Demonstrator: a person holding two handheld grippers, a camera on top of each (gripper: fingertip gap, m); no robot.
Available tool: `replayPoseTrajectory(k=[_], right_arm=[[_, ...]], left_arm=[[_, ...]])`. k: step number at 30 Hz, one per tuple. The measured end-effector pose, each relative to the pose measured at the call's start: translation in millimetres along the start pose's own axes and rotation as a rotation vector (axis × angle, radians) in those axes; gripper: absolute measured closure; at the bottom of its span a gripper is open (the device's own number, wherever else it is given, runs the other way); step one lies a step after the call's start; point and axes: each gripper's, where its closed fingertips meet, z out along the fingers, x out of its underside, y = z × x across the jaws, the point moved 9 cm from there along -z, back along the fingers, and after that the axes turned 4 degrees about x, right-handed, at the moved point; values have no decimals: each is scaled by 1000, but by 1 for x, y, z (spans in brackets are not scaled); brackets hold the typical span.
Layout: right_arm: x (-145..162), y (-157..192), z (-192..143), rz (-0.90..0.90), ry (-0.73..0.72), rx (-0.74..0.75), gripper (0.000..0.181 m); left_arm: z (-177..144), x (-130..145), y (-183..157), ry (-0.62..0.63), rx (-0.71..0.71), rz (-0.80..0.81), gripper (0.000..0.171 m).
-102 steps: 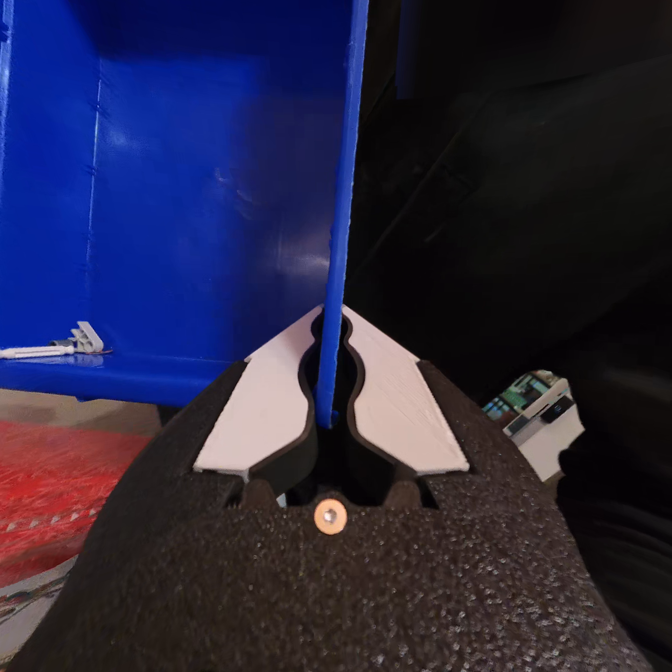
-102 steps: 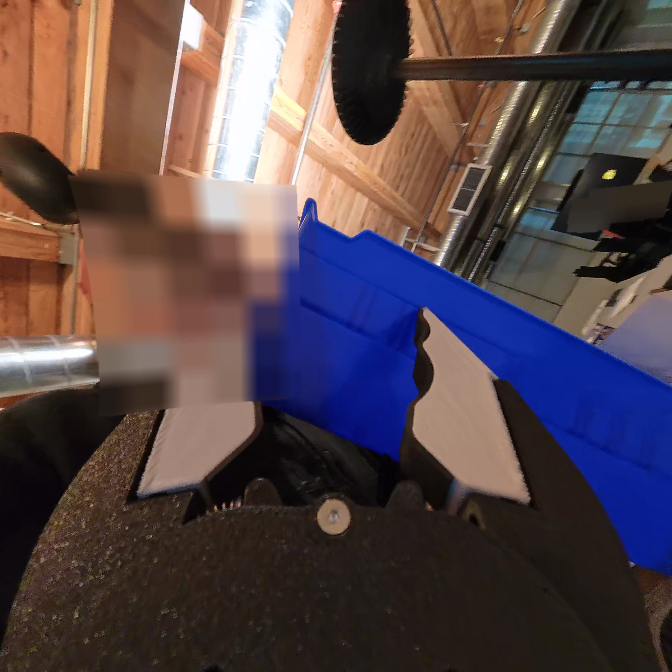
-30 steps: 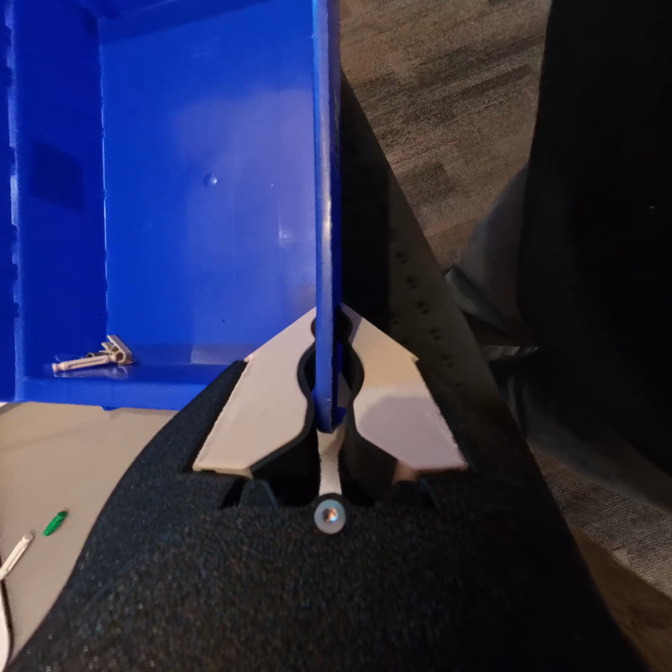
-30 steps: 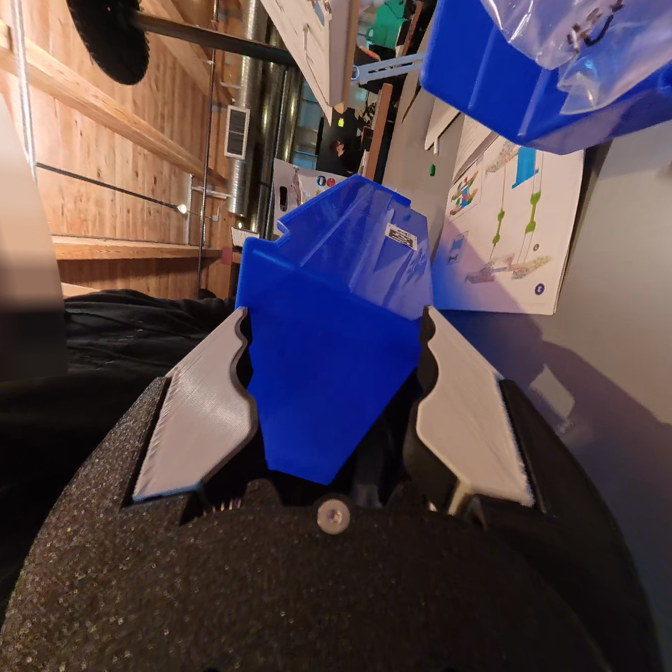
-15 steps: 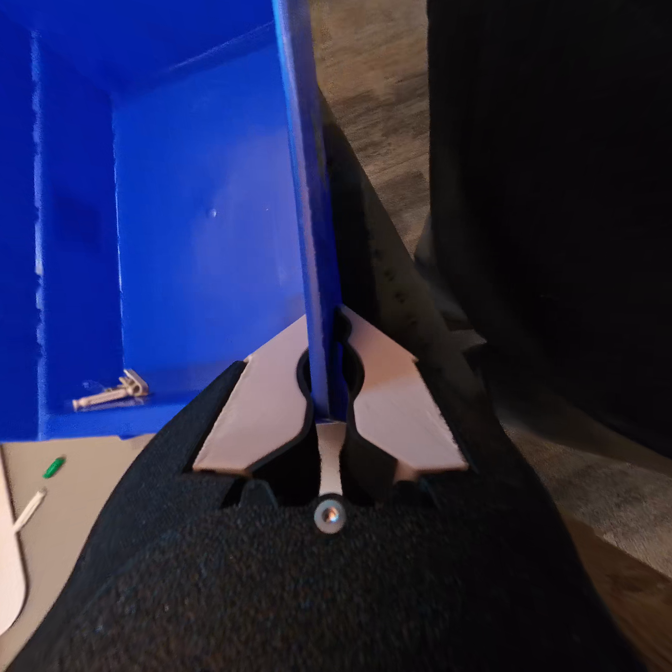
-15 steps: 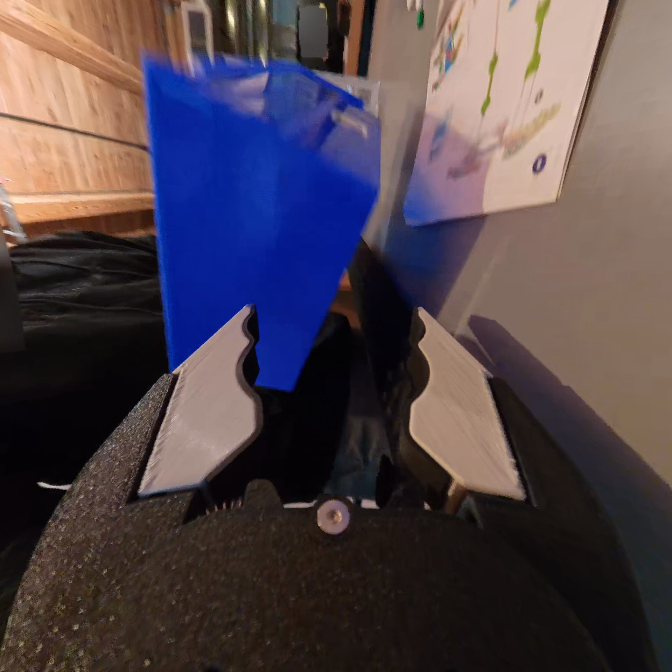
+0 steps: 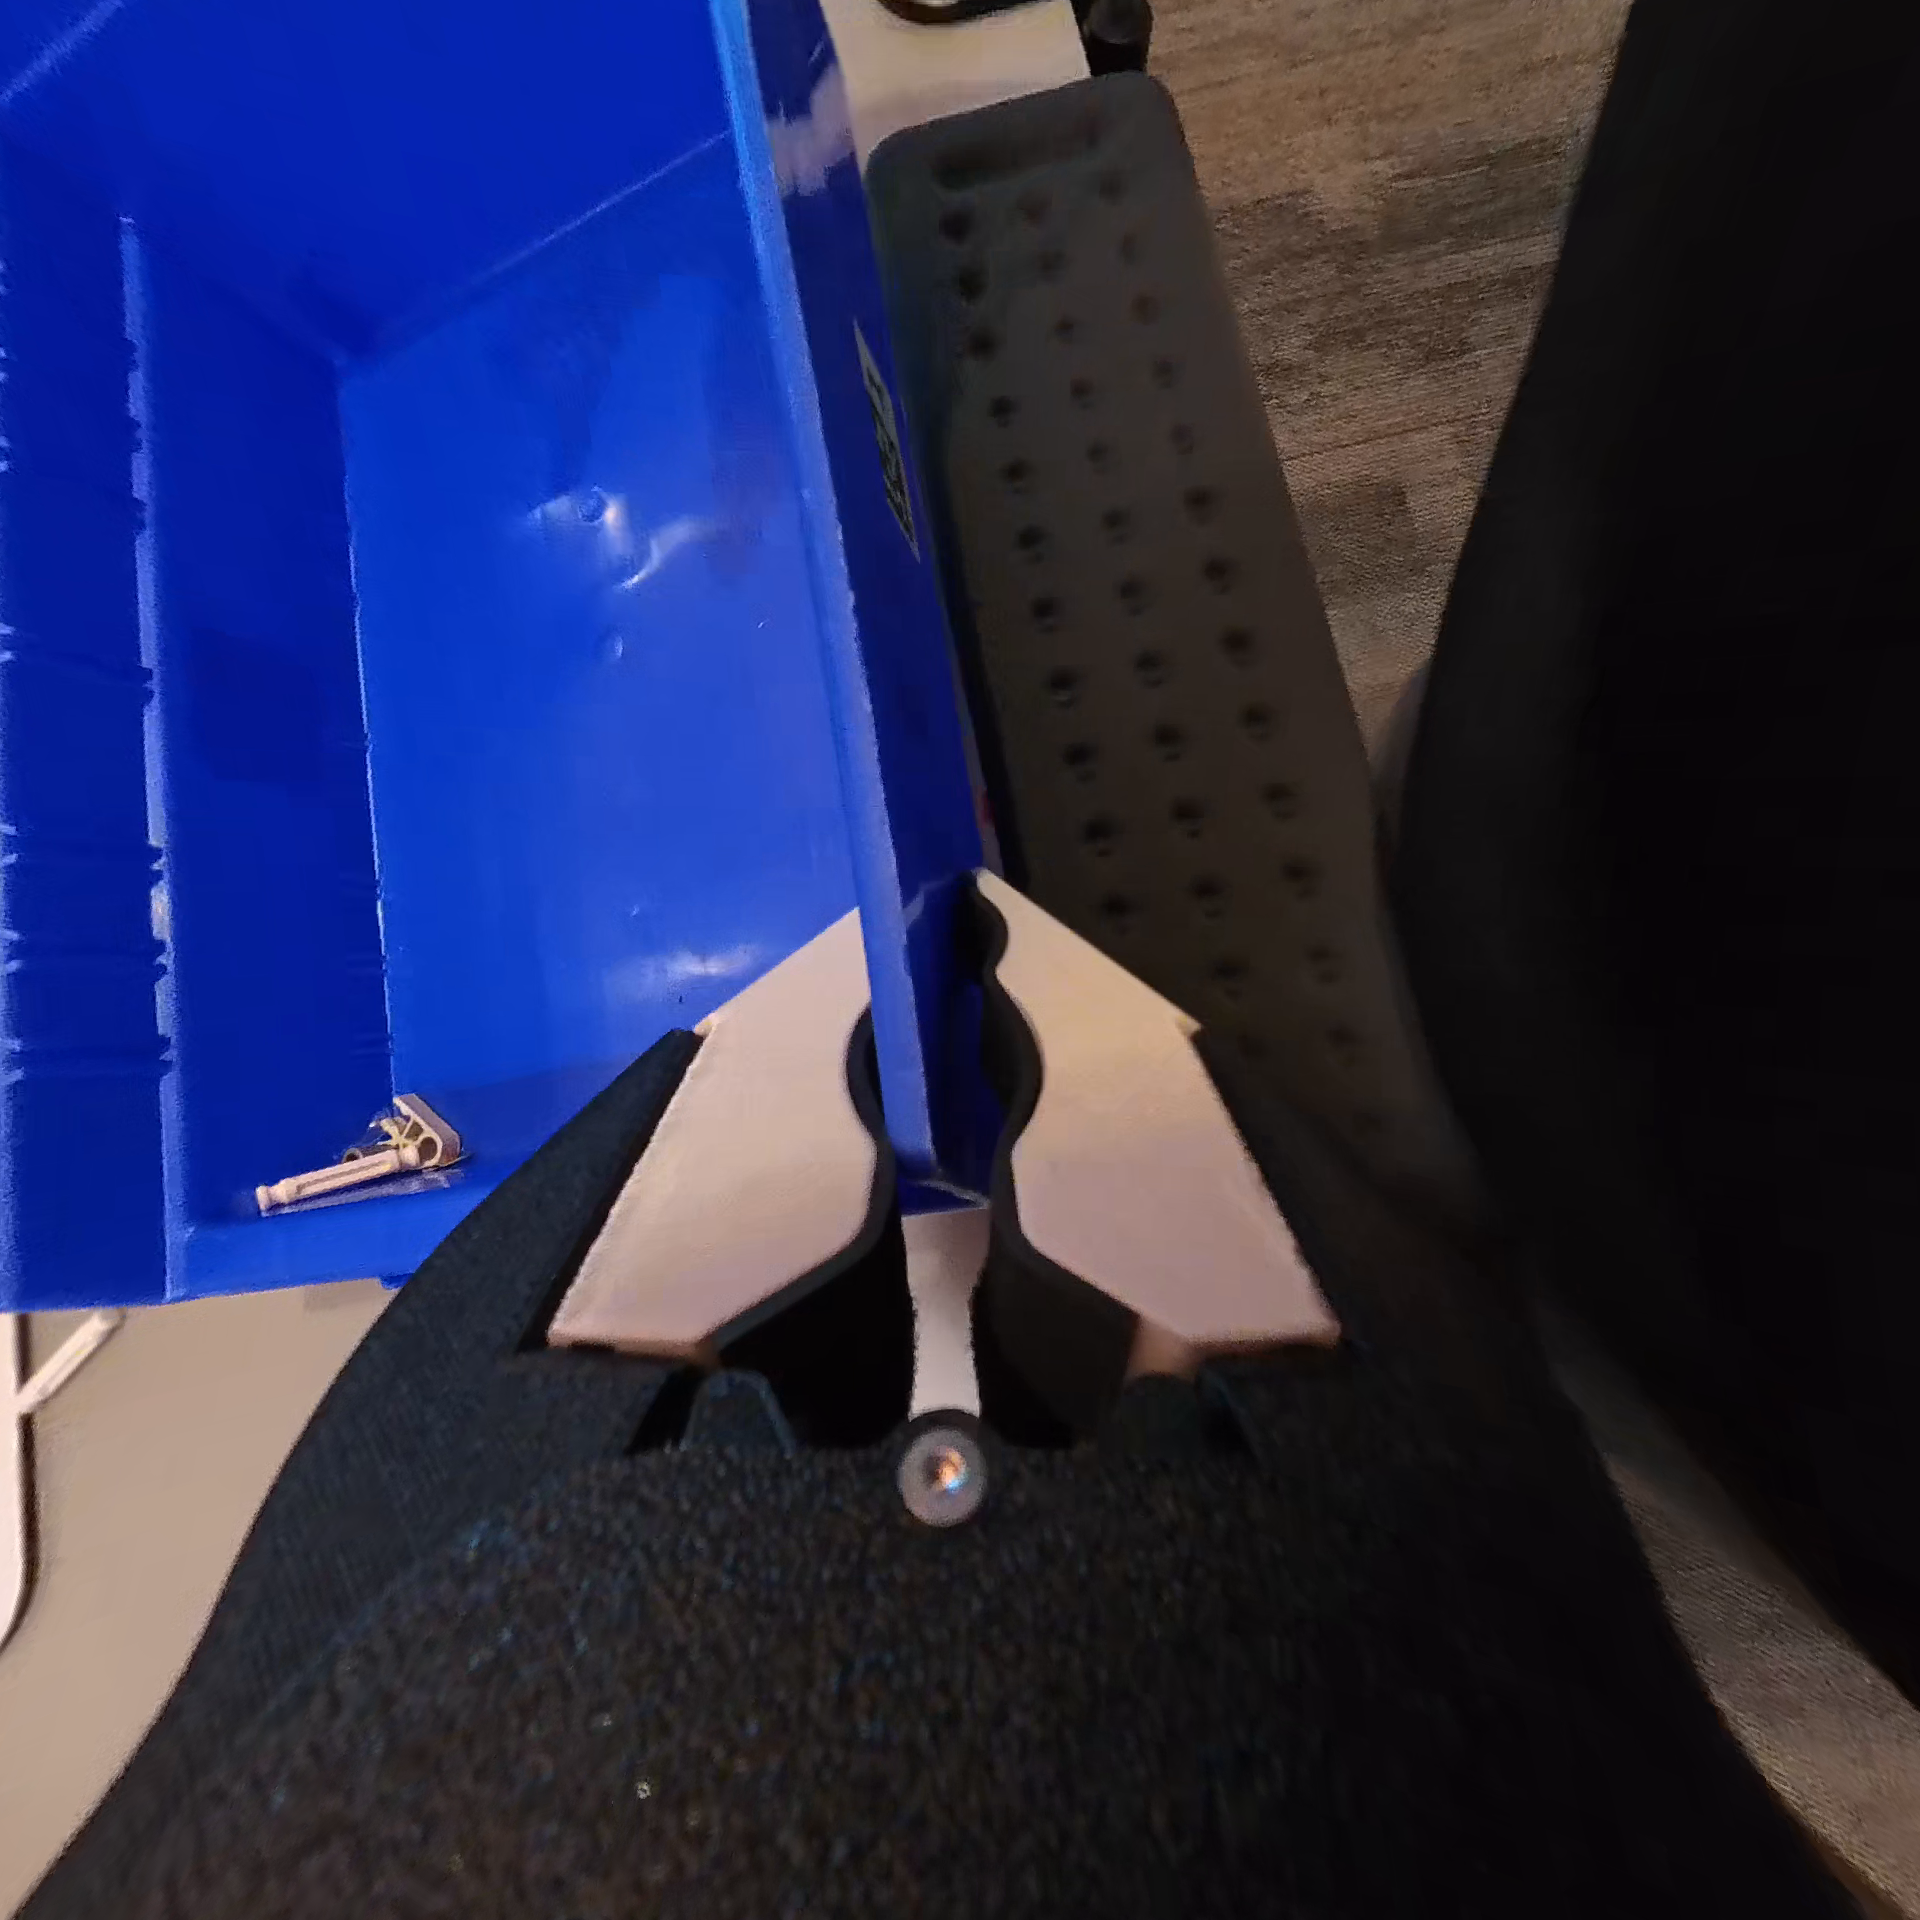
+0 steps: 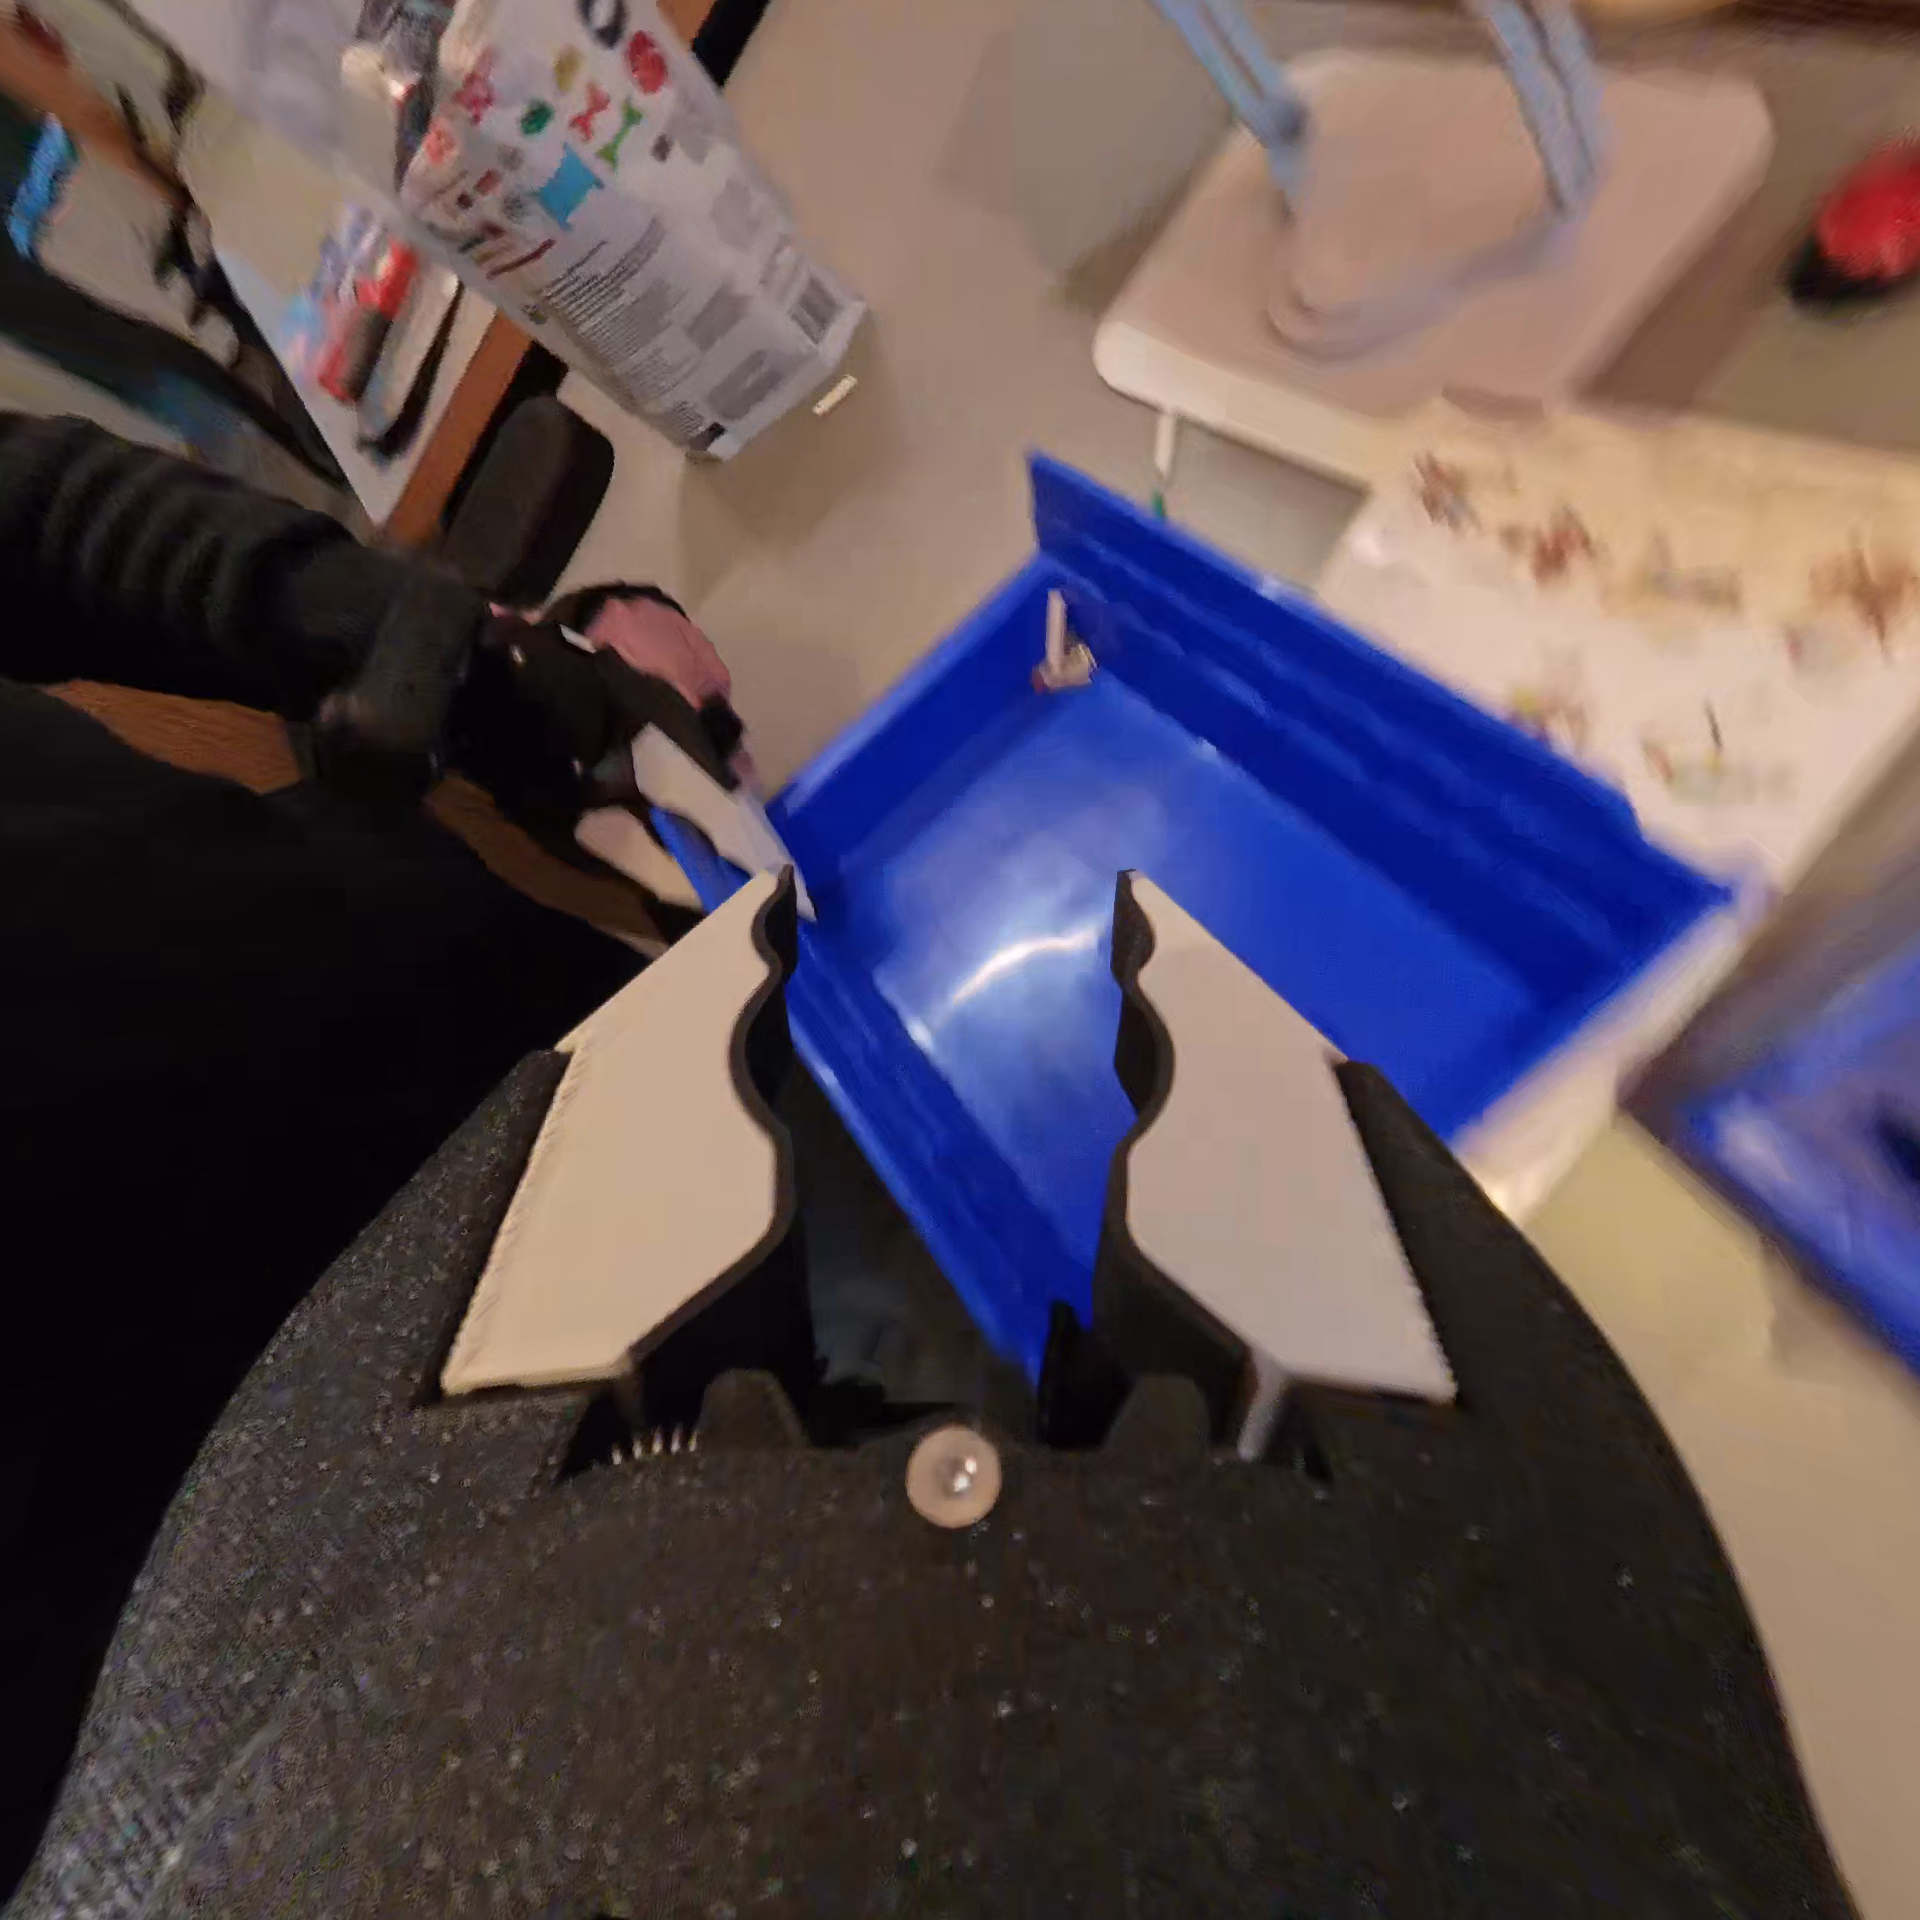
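Our left gripper (image 7: 920, 904) is clamped on the side wall of the blue bin (image 7: 582, 727), which sits on the counter (image 8: 935, 260). A small grey part (image 7: 364, 1164) lies inside. Our right gripper (image 8: 956, 894), fingers apart, hovers empty over the bin's corner.

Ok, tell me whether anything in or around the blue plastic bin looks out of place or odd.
The blue plastic bin holds just a small grey plastic pin-and-connector piece, lying alone in a corner. The left gripper pinches the bin's side wall, and in the left wrist view its fingers look slightly parted. The right gripper is open over the bin. Nothing spilled or visibly damaged.
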Motion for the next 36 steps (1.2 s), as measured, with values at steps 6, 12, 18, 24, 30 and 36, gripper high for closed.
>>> replayPoseTrajectory(k=[6,12,18,24,30,36], right_arm=[[-76,35,145,-336,135,83,127],[-107,15,248,-496,287,165,137],[-117,-15,309,-544,457,219,142],[-110,-32,338,-513,544,285,150],[-95,-36,352,-533,603,339,162],[-96,-38,356,-543,617,348,163]], left_arm=[[26,0,-4,48,-52,38,170],[38,12,-12,75,-82,0,152],[-18,40,-22,24,-162,-209,104],[-109,136,37,98,-662,-696,118],[-130,203,87,268,-944,-929,121],[-140,241,97,346,-1086,-1020,128]])
